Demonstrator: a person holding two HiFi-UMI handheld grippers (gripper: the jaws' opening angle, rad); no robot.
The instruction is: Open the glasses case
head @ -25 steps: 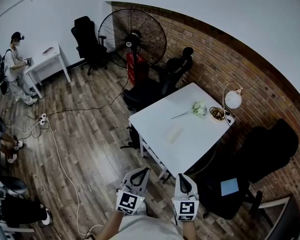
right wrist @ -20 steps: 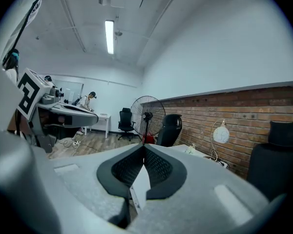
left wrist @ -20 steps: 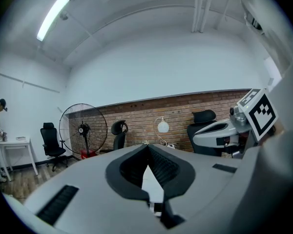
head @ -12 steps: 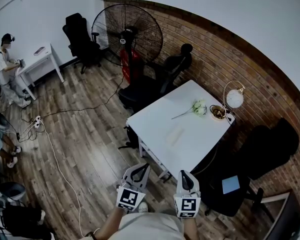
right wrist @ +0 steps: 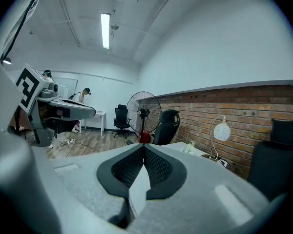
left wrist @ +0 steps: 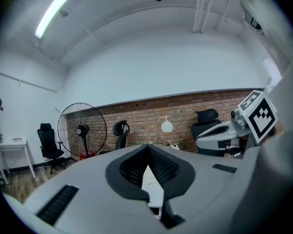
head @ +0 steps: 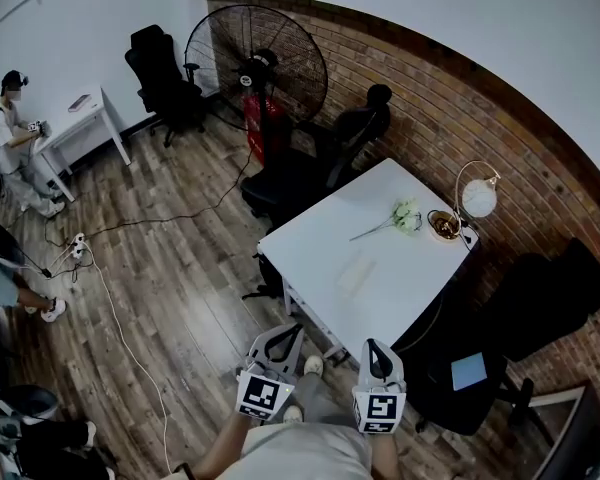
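Observation:
In the head view the pale, flat glasses case point(head: 355, 272) lies shut on the white table point(head: 320, 238), near its middle. Both grippers hang low in that view, short of the table's near corner and apart from the case. My left gripper point(head: 284, 334) is shut with nothing in it, its tips meeting in the left gripper view point(left wrist: 147, 148). Beside it, my right gripper point(head: 377, 350) is shut and empty too, as the right gripper view point(right wrist: 144, 148) confirms. Neither gripper view shows the case clearly.
A white flower point(head: 404, 216), a small bowl point(head: 443, 225) and a globe lamp point(head: 478, 199) sit at the table's far end. Black office chairs point(head: 355, 133) and a big fan point(head: 258, 63) stand behind it. Another chair point(head: 540, 298) is at the right. Cables point(head: 120, 328) cross the wooden floor.
Both grippers have moved forward toward the table's near corner, still shut. The table sits closer in the head view, and a shoe now shows between the grippers.

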